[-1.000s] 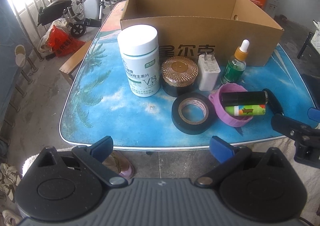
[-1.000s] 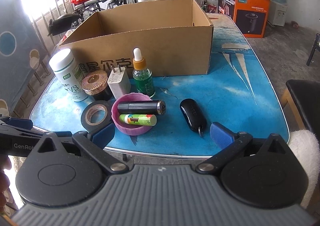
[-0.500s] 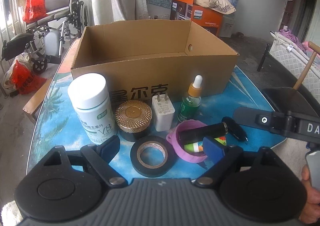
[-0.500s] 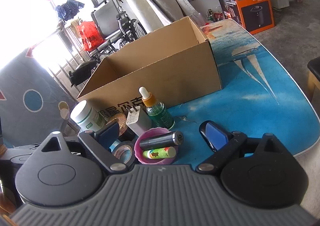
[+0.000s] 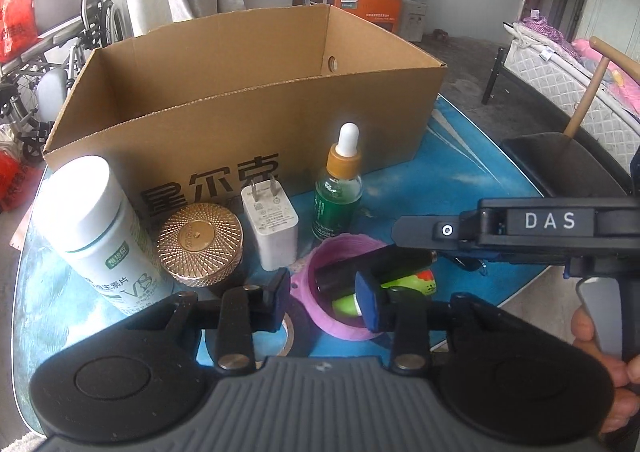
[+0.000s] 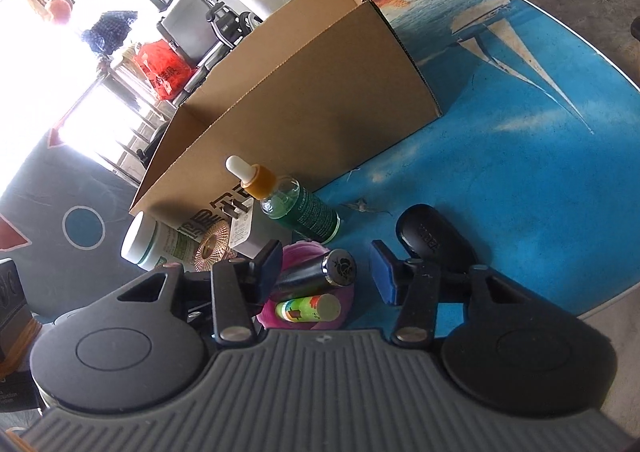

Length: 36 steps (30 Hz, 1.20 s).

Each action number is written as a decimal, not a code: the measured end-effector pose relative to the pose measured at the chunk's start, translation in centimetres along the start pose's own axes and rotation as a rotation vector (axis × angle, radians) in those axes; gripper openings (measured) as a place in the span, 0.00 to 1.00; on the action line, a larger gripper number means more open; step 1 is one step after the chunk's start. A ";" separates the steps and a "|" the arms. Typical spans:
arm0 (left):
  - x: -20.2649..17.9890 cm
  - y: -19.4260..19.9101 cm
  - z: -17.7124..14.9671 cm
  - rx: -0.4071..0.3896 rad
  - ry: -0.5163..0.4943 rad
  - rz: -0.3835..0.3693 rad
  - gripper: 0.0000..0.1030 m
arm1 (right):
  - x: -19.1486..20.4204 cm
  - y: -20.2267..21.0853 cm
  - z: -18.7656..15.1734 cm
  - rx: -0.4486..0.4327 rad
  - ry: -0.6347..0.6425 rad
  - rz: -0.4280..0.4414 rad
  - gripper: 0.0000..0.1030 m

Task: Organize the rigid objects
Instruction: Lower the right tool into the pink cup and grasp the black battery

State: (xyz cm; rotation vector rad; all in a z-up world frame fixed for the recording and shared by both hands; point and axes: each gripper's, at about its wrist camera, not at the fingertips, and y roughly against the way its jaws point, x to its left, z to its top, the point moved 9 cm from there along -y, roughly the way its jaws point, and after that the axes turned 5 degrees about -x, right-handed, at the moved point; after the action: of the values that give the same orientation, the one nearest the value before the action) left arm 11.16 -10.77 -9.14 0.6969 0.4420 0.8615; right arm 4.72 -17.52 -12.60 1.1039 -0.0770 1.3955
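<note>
Blue sea-print table [image 5: 460, 168] mid frame, wheelchair [image 5: 52, 32] upper left, orange carton [image 5: 360, 0] top centre. Open cardboard box [image 5: 248, 92] standing at table's back, nothing visible inside from these angles. In front of it, left to right in left wrist view: white pill bottle [image 5: 92, 224] upright, gold-lidded jar [image 5: 199, 240], white plug adapter [image 5: 274, 224] prongs up, green dropper bottle [image 5: 338, 196] upright. Lower centre: pink shallow dish [image 5: 320, 264] holding black tube [image 5: 372, 264] and green-yellow tube [image 5: 404, 280] lying side by side. Black tape roll [image 5: 296, 336] mostly hidden behind left gripper [image 5: 322, 298]. Black key fob [image 6: 432, 236] flat on table, right of dish, touching nothing.

Left gripper: jaws just been closing, now narrowed, blue pads apart over the dish's near rim, gripping nothing (contact with the dish not clear). Right gripper [image 6: 326, 270]: also just been closing, partly open, black tube's capped end [image 6: 340, 266] seen in the gap, pads not pressing on it. Right gripper body also visible at right edge of left wrist view [image 5: 520, 228], hand [image 5: 600, 352] on its trigger.
</note>
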 end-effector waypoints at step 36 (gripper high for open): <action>-0.4 -1.5 -0.4 -0.011 -0.102 0.028 0.39 | -1.2 -1.6 -0.4 0.031 -0.114 0.036 0.38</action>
State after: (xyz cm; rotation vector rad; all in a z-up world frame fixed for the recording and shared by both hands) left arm 11.46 -11.65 -10.39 0.7352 0.3370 0.8500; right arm 5.47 -17.88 -14.47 1.2127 -0.1588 1.3686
